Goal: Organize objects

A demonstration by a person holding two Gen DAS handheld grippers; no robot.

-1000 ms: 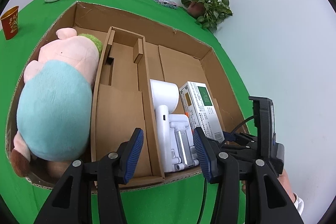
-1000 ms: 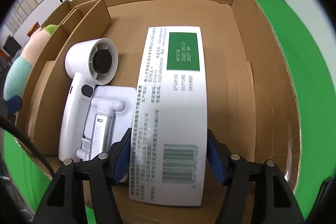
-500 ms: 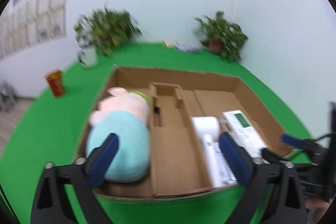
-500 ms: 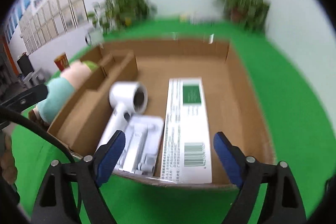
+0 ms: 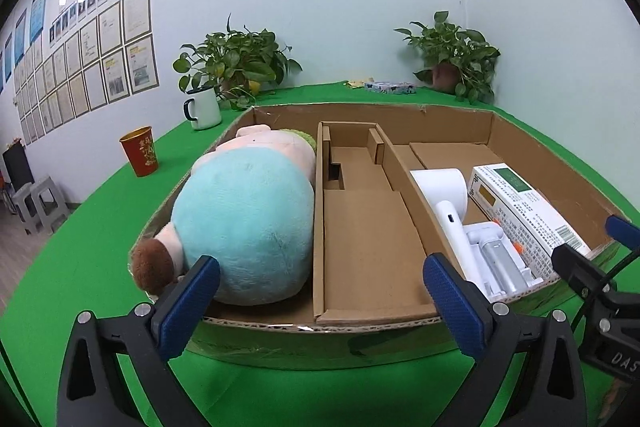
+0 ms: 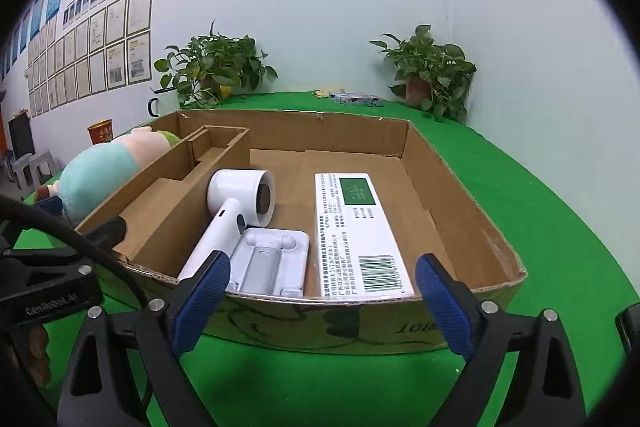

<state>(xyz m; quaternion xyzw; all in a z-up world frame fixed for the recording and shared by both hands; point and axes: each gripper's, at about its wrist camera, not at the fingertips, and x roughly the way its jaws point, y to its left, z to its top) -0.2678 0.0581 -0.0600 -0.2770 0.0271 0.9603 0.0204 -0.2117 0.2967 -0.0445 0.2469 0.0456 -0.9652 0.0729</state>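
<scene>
**boxfan:** So where's everything sitting? The cardboard tray (image 5: 400, 321) lies on the green worktop (image 5: 80, 227), split into compartments. The plush toy (image 5: 244, 223) fills the compartment at 9 o'clock in the left wrist view, lying on its side with its brown foot at the near rim. The middle compartment has only cardboard inserts in it.

**gripnerd:** And the 3 o'clock compartment holds the rest. The white hair dryer (image 6: 236, 211) lies flat with its barrel toward 12 o'clock, the white stand (image 6: 272, 263) lies just beside its handle, and the white box with the green label (image 6: 356, 231) lies flat at the stand's 3 o'clock side, touching it or near enough, barcode end at the near wall.

**boxfan:** Tongs?

**gripnerd:** Left tongs (image 5: 320, 291) are spread wide with nothing between the blue pads, hovering at the tray's near wall. Right tongs (image 6: 320, 291) too: they've just been opening, the box lies beyond them in the tray, and the pads touch nothing.

**boxfan:** Background stuff: a white mug (image 5: 203, 108) and a red cup (image 5: 140, 151) sit on the worktop toward 10 o'clock, well apart from the tray, with two potted plants (image 5: 236, 63) along the wall.
</scene>
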